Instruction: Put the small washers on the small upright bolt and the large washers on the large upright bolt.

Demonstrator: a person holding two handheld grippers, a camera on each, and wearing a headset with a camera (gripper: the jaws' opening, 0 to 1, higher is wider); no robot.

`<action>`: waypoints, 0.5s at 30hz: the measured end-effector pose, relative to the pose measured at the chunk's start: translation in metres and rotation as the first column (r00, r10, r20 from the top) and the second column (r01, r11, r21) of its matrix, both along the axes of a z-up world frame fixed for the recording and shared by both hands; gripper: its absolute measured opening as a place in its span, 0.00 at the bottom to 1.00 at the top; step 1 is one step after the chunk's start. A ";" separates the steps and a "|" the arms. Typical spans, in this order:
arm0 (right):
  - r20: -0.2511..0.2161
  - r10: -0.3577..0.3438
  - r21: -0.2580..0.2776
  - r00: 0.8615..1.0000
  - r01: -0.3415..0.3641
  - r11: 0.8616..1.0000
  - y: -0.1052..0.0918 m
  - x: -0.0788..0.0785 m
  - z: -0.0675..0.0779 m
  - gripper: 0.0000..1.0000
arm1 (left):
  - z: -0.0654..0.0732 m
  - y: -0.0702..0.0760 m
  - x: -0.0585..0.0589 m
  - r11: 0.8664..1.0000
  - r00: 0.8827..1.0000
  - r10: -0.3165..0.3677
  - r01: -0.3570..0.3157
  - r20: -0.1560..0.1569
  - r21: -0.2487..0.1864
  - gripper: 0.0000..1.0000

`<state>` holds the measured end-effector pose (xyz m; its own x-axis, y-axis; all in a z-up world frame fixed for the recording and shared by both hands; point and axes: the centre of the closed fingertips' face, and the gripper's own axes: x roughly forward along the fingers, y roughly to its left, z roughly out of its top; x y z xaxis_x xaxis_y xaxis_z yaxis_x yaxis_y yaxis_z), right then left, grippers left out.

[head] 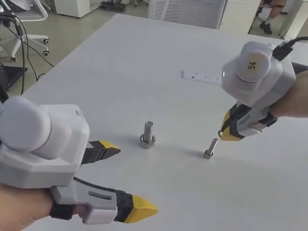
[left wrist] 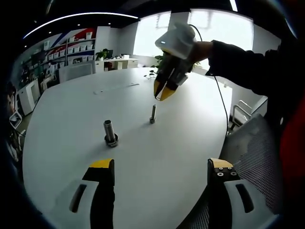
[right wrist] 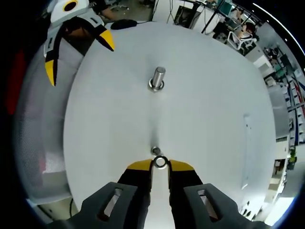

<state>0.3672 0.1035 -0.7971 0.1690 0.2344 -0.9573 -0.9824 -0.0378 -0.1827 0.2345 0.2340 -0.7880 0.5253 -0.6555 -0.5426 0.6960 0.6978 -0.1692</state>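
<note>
White workbench top [head: 144, 72] in an open office, with both bolts standing upright and well apart on it. A small washer [right wrist: 160, 157] is gripped between the nearly closed jaws of the right gripper [head: 225, 134], which is poised above and just beside the small upright bolt [head: 210, 148] — in the right gripper view the bolt's tip is seen just beyond the ring, slightly left of its hole. The bolt's long axis is vertical, so the hole is judged to need centring over the tip before lowering. The large upright bolt [head: 148, 134], with washers apparently at its base, is seen between the two grippers. The left gripper [head: 127, 178] is held near the table edge, jaws wide and empty — the right is the nearer to the small bolt.
</note>
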 end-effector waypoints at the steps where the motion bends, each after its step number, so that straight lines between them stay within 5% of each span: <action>1: -0.002 0.003 -0.001 1.000 -0.003 1.000 0.001 0.001 -0.001 0.14 | 0.000 0.000 0.000 1.000 1.000 0.002 -0.002 0.001 -0.001 0.79; 15: -0.035 0.023 -0.032 0.999 -0.024 0.999 0.003 0.001 -0.015 0.14 | -0.001 0.001 -0.001 1.000 1.000 0.012 -0.012 -0.001 -0.002 0.79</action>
<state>0.3678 0.1064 -0.8116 0.1307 0.2064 -0.9697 -0.9869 -0.0659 -0.1471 0.2338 0.2354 -0.7885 0.5327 -0.6497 -0.5423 0.6870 0.7062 -0.1712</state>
